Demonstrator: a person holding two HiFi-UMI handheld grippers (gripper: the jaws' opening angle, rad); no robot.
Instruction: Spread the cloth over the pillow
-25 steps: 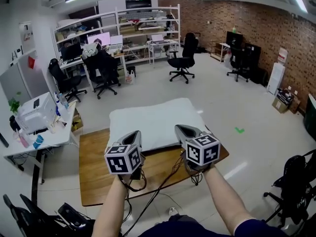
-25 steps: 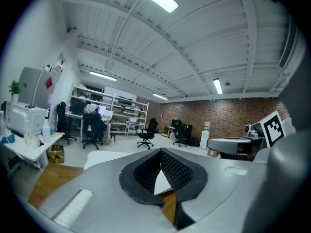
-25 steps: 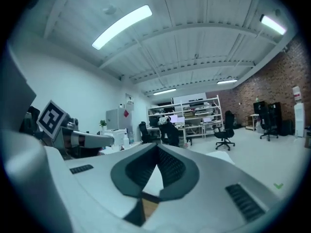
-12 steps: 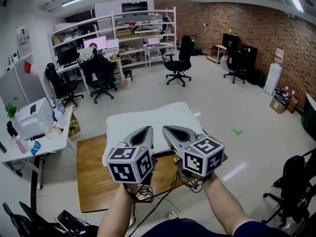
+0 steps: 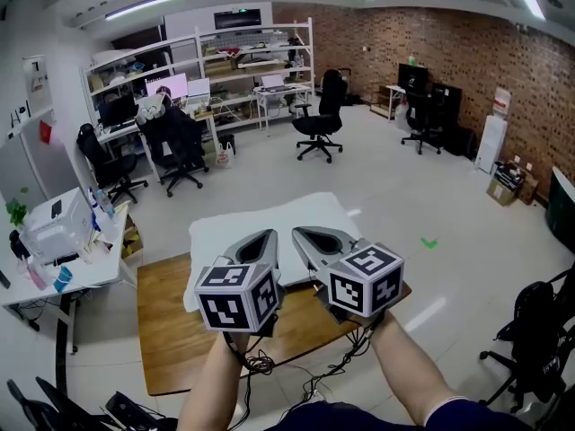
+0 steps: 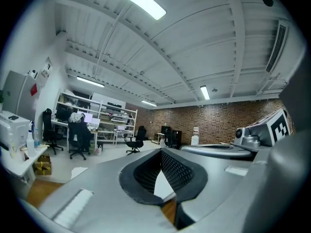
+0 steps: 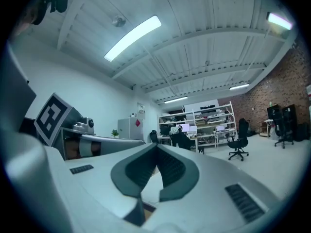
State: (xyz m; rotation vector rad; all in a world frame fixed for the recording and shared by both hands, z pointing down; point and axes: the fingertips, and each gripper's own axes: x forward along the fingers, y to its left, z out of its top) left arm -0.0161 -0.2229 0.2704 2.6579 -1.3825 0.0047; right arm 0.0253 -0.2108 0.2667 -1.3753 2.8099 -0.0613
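Note:
A white pillow point(image 5: 235, 226) lies on the far half of the wooden table point(image 5: 171, 330); its top is smooth white, and I cannot tell a cloth apart from it. Both grippers are held up side by side above the table's near part, pointing away over the pillow. My left gripper point(image 5: 267, 235) is shut with nothing in it, and so is my right gripper point(image 5: 300, 233). In the left gripper view the closed jaws point(image 6: 161, 152) point level into the room, a sliver of white showing below them. The right gripper view shows its jaws point(image 7: 156, 147) closed as well.
A white desk point(image 5: 63, 259) with a printer and bottles stands left of the table. Office chairs point(image 5: 182, 142) and shelving point(image 5: 225, 61) fill the back of the room. A brick wall point(image 5: 485, 52) runs along the right, and a black chair point(image 5: 539, 330) stands at the right edge.
Both grippers have risen and drawn close together, side by side, in front of the pillow. The pillow and table have not moved.

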